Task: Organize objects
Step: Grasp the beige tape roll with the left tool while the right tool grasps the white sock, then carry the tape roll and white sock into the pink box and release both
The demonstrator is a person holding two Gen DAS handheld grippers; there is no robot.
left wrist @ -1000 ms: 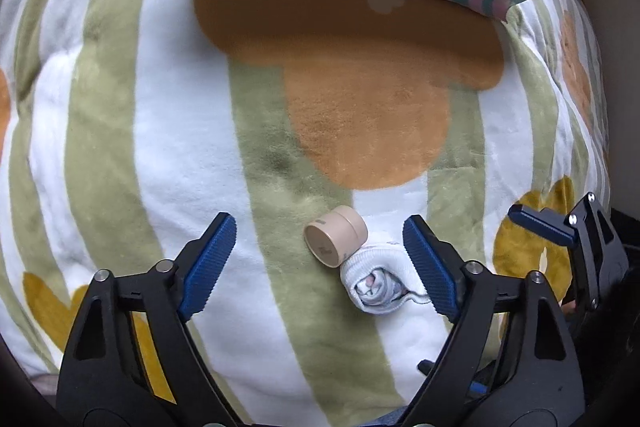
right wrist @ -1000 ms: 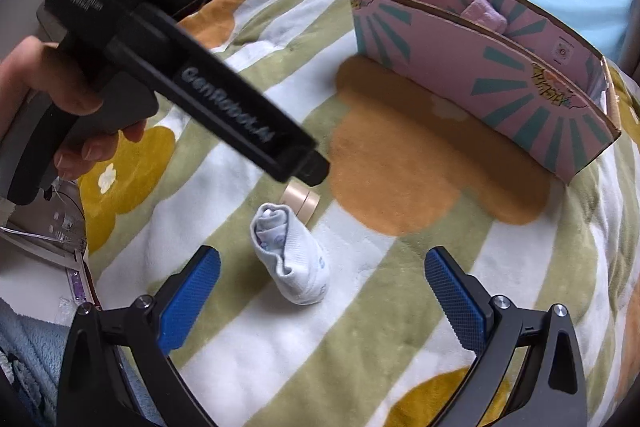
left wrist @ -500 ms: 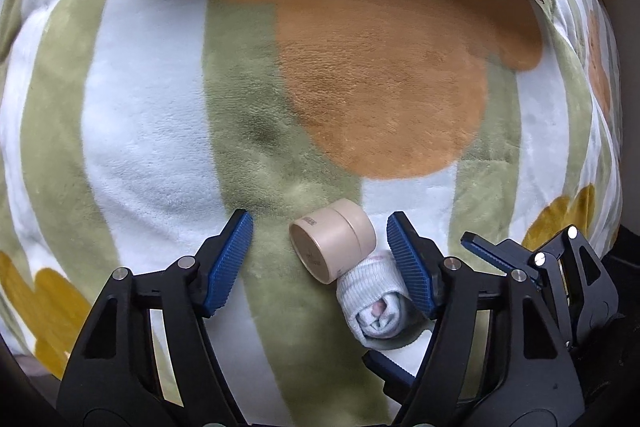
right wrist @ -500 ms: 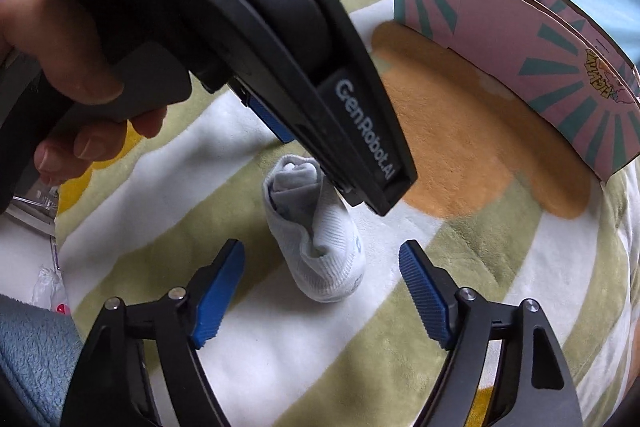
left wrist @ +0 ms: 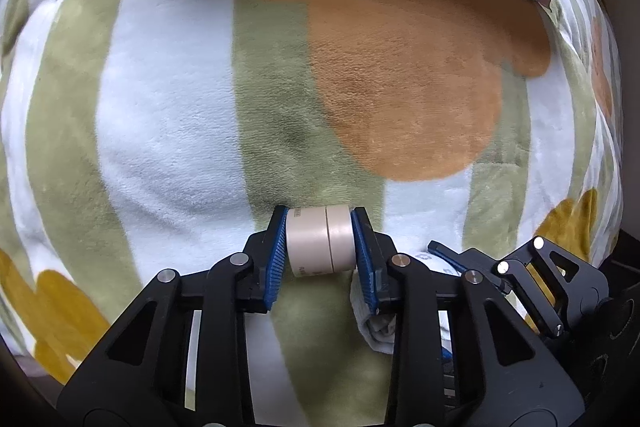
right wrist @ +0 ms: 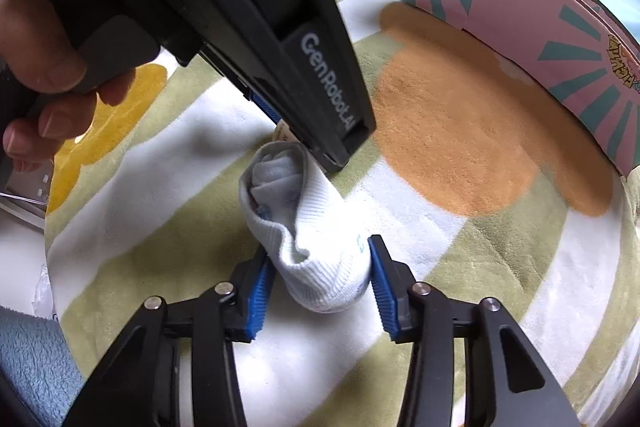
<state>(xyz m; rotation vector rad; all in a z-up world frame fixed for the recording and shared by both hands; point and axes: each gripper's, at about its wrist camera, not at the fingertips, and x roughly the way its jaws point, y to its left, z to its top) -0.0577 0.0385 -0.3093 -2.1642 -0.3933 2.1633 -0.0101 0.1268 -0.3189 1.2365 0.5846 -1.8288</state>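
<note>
The right gripper (right wrist: 322, 281) has just closed its blue pads on the rolled white sock (right wrist: 308, 239) lying on the striped blanket (right wrist: 500, 267). The left gripper (right wrist: 260, 27) (held by a hand (right wrist: 44, 67)) reaches down just behind the sock; a pink box (right wrist: 540, 15) stands beyond.

A small beige cylindrical jar (left wrist: 320, 241) lies on its side on the striped plush blanket (left wrist: 168, 115). Just beside it lies a rolled white ribbed sock (right wrist: 316, 259), well short of the pink cardboard box (right wrist: 520, 11) at the blanket's far edge.
</note>
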